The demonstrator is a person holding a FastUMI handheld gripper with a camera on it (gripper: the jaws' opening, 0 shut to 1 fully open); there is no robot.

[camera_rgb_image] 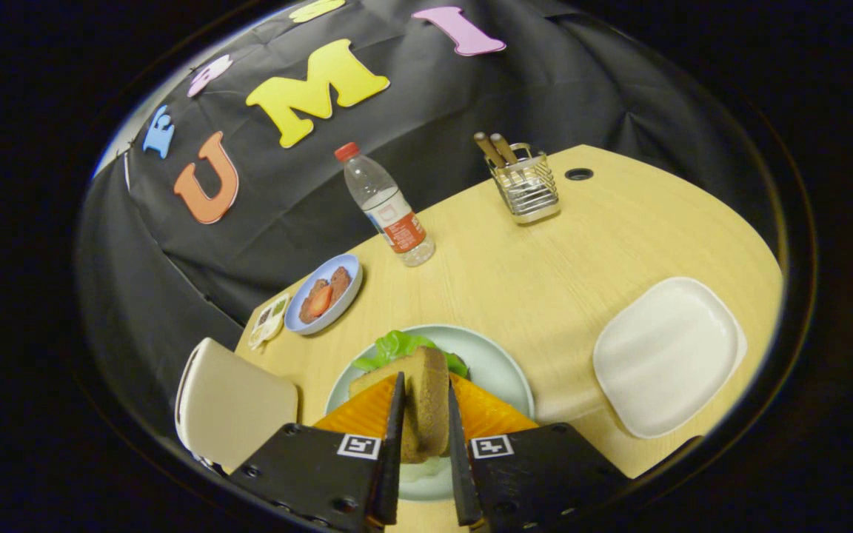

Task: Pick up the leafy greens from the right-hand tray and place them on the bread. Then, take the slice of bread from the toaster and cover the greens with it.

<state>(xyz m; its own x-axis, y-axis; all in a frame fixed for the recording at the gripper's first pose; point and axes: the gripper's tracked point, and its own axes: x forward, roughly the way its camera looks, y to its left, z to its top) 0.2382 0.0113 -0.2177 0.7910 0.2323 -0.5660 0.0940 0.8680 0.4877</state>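
Seen from the claw (424, 444), looking forward along its two fingers over a pale wooden table (545, 274). Claw nearly closed, both fingers pressed against the flat sides of a brown slice of bread (426, 400) held upright on edge between them. Directly below and just ahead of the fingers, a pale green plate (500, 363) carrying leafy greens (397, 346), their ruffled edge showing beyond the held slice. Another piece of bread (369, 379) visible lying under the greens, just beside the held slice. Beside the left finger, a cream-coloured toaster (230, 403) at the table's near corner. To the right of the plate, well apart from it, a white square tray (667, 355). Beyond the plate to the left, a small blue dish (323, 295) with reddish-brown food pieces, and a tiny patterned dish (269, 320) just beside it. Farther back, a clear water bottle (388, 207) with a red cap, standing. Behind and to the right, a wire holder (529, 185) with two wooden-handled utensils (494, 148).
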